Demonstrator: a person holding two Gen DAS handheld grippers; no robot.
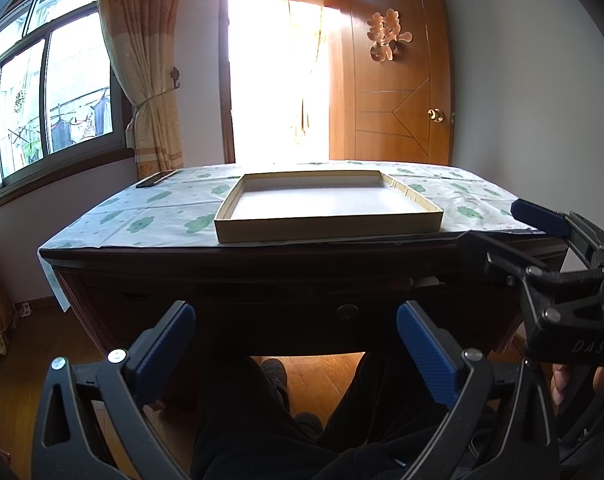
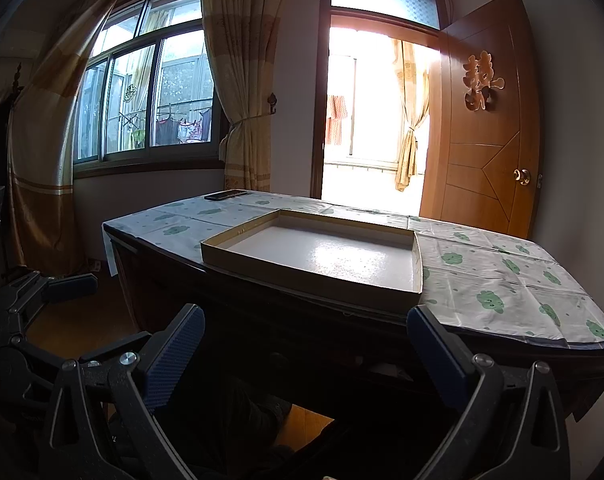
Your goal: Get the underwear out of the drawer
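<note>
No underwear showed in either view; it was presumably inside the drawer [image 1: 341,312] under the front edge of the worktop [image 1: 174,216], and that drawer was shut, its dark front in deep shadow with one small round knob [image 1: 346,312] at its middle. Judged from the task alone, the underwear would be light, soft and limp, neither fragile nor slippery; a pinch on a bunched fold or on the waistband should lift it, though it would sag and might drag a neighbouring piece along. The knob was the first thing to take hold of, a small hard target likely to slip between wide pads unless pinched squarely. The left hand-held gripper [image 1: 296,344] hung low before the drawer front with its blue pads spread wide and nothing between them. The right hand-held gripper [image 2: 305,352] was likewise spread wide and empty, near the worktop's front edge, and its side showed at the right of the left view. By count: two hand-held grippers, one drawer knob in sight, one shallow cardboard tray [image 1: 325,230] lying empty on the patterned cloth [image 1: 162,208], and one dark phone [image 1: 156,179] at the far left corner. How many garments waited inside could not be told.
</note>
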